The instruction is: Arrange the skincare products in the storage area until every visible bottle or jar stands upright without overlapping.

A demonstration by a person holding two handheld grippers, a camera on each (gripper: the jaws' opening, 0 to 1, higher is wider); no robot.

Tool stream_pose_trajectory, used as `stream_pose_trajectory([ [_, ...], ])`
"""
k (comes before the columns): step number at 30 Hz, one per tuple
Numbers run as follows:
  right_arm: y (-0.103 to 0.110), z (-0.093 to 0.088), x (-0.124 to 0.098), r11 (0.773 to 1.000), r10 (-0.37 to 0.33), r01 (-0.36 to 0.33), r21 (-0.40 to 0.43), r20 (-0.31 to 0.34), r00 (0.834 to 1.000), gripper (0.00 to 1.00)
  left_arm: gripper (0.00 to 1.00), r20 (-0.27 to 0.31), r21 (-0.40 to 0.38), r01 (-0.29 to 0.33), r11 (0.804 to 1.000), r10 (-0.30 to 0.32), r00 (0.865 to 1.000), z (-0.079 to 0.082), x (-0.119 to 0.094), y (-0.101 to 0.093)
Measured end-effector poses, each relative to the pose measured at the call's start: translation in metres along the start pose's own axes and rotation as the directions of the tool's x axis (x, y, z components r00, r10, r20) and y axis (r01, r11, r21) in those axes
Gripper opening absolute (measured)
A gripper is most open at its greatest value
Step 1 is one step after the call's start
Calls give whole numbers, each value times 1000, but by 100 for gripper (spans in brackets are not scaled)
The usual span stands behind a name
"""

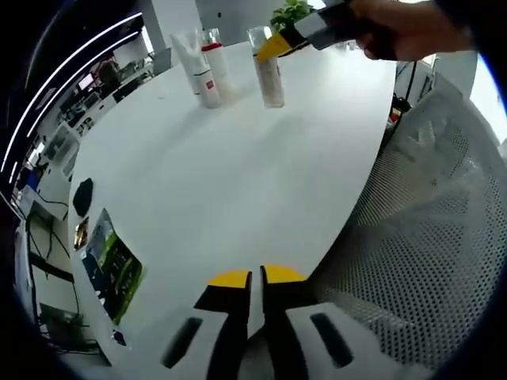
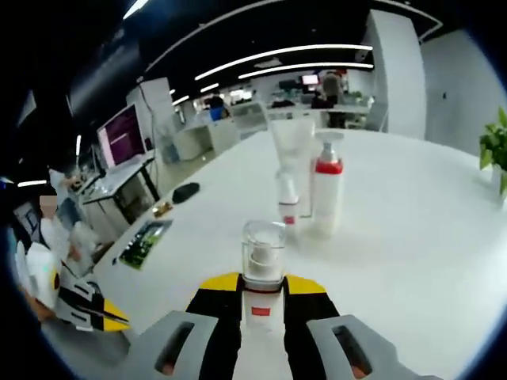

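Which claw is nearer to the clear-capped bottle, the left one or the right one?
Right. The right claw is closed on the clear-capped bottle, which stands on the table. The left claw is shut and empty at the table's near edge, far from that bottle.

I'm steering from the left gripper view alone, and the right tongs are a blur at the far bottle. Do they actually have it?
Observer: Yes. In the right gripper view the right tongs are shut on the clear-capped bottle, one jaw on each side, just below the cap.
Operator: What's ahead of it?
Observer: The tube and the pump bottle stand upright beyond it, with bare table between.
Operator: Where are my tongs from there?
Observer: The left tongs show at the lower left, off the table's near edge.
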State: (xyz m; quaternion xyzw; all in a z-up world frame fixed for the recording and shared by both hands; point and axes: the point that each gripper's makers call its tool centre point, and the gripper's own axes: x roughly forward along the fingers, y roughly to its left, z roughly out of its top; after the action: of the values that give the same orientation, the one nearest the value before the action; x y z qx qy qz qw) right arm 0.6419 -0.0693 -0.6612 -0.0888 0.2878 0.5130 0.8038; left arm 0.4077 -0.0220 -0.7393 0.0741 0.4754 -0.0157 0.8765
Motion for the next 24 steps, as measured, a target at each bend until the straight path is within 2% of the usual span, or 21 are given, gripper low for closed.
stream_pose_trajectory([
  [7, -16, 7, 17, 998, -49, 49, -42, 3, 999, 14, 0, -4, 7, 3, 1000, -3, 1000, -1, 0, -1],
  [11, -18, 11, 25, 995, -73, 73, -73, 4, 997, 13, 0, -1, 1, 2, 1000, -2, 1000, -1, -1, 0],
  [15, -26, 21, 36, 994, -101, 102, -45, 28, 994, 13, 0, 18, -2, -4, 1000, 4, 1000, 1, -3, 1],
  [17, -35, 24, 43, 992, -118, 119, -43, 29, 993, 13, 0, 11, -1, 0, 1000, 0, 1000, 0, -2, 0],
  [20, -38, 24, 54, 990, -130, 131, -45, 23, 991, 13, 0, 2, -2, 3, 1000, -3, 1000, -2, -1, 0],
  [24, -43, 25, 65, 986, -130, 130, -103, 6, 992, 13, 0, 11, -3, 0, 1000, 0, 1000, -1, 0, 0],
])
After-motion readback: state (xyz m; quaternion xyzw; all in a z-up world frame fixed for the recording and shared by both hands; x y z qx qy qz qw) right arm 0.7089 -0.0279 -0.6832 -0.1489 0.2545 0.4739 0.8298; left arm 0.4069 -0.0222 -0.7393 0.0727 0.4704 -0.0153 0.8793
